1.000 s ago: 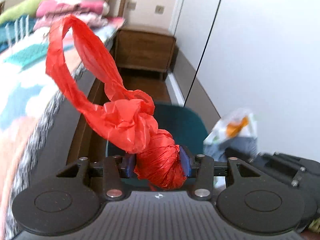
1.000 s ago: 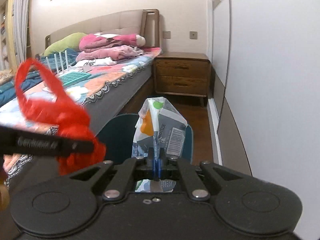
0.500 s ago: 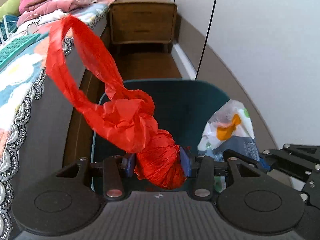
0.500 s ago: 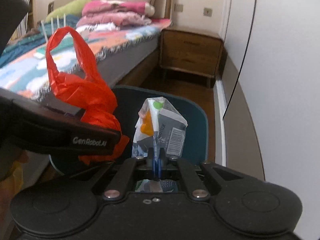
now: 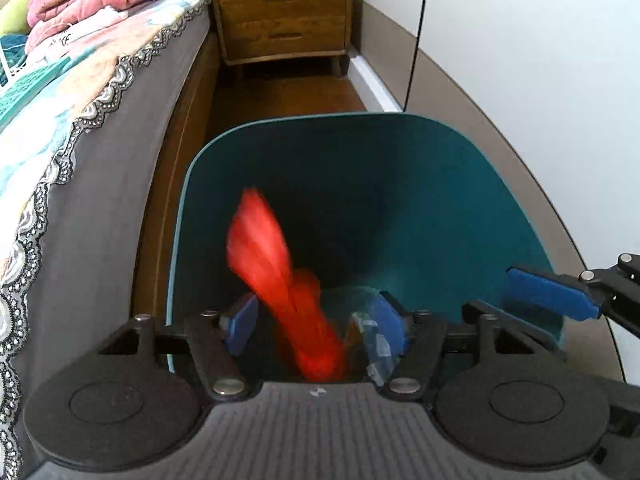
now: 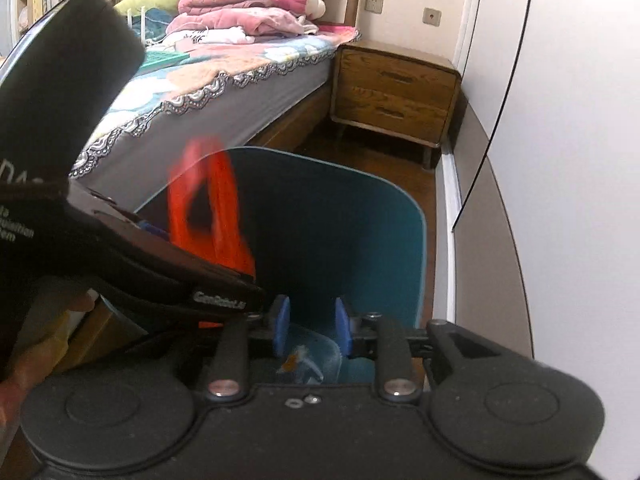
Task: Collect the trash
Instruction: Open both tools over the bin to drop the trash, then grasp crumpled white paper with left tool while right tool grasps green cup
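Red bag dropping long-end-up between the just-opened left hand-held gripper pads, above the teal bin; right hand-held gripper let go too.

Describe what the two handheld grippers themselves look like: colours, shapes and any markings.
Both are matt black plastic. The left gripper and right gripper each have two round discs on a broad body, silver rivets on angled link arms, and blue pads on the jaws. The left one's side carries white lettering, too blurred to read surely.
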The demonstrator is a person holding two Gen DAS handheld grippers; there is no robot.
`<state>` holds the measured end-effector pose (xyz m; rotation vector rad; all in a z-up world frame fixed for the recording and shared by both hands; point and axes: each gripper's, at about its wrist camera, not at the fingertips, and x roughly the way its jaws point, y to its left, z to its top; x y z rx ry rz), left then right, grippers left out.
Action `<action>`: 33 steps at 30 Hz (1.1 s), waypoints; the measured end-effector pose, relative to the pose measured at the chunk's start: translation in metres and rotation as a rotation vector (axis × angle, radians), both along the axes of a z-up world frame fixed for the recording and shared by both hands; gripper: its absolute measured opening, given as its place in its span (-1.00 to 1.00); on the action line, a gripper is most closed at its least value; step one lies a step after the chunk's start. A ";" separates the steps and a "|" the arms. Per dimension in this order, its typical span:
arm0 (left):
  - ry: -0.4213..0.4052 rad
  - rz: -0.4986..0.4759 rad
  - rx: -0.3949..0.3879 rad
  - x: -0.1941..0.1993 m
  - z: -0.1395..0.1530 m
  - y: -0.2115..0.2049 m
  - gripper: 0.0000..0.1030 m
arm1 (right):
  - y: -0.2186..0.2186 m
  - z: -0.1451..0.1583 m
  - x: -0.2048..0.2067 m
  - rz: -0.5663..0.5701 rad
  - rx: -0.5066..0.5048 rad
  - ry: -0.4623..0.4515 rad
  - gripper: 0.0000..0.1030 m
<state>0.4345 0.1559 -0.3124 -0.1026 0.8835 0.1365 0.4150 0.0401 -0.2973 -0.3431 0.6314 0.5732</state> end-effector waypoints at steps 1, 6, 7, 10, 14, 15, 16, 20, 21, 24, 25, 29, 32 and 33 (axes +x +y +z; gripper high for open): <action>-0.011 0.000 -0.007 -0.003 0.002 0.000 0.26 | -0.003 0.001 -0.001 -0.003 0.012 0.001 -0.35; -0.085 0.006 -0.055 -0.029 0.013 0.001 0.26 | -0.020 0.008 -0.012 -0.022 0.080 -0.009 -0.29; -0.106 0.005 -0.065 -0.036 0.015 0.000 0.26 | -0.024 0.009 -0.015 -0.023 0.099 -0.006 -0.28; -0.144 0.001 -0.057 -0.054 0.020 -0.005 0.26 | -0.035 0.011 -0.027 -0.025 0.128 -0.017 -0.26; -0.183 -0.013 -0.053 -0.077 0.026 -0.010 0.26 | -0.048 0.012 -0.044 -0.015 0.143 -0.033 -0.25; -0.191 -0.015 -0.059 -0.084 0.027 -0.010 0.26 | -0.052 0.012 -0.049 -0.015 0.148 -0.037 -0.24; -0.199 -0.015 -0.066 -0.091 0.027 -0.010 0.26 | -0.056 0.012 -0.053 -0.017 0.155 -0.039 -0.24; -0.228 0.011 -0.058 -0.124 0.021 -0.014 0.26 | -0.082 0.010 -0.078 -0.038 0.187 -0.049 -0.12; -0.235 0.029 -0.048 -0.132 0.019 -0.015 0.25 | -0.090 0.007 -0.083 -0.045 0.191 -0.047 -0.08; -0.225 0.053 -0.030 -0.153 0.005 -0.020 0.26 | -0.110 -0.009 -0.103 -0.079 0.147 -0.050 -0.05; -0.221 0.067 -0.028 -0.162 -0.002 -0.022 0.26 | -0.117 -0.015 -0.108 -0.096 0.134 -0.046 -0.05; -0.170 0.103 -0.055 -0.188 -0.033 -0.025 0.25 | -0.149 -0.049 -0.126 -0.186 0.179 0.076 0.00; -0.139 0.158 -0.120 -0.207 -0.056 -0.024 0.26 | -0.164 -0.080 -0.139 -0.206 0.227 0.205 0.03; -0.130 0.162 -0.125 -0.212 -0.063 -0.025 0.25 | -0.167 -0.092 -0.144 -0.210 0.218 0.237 0.03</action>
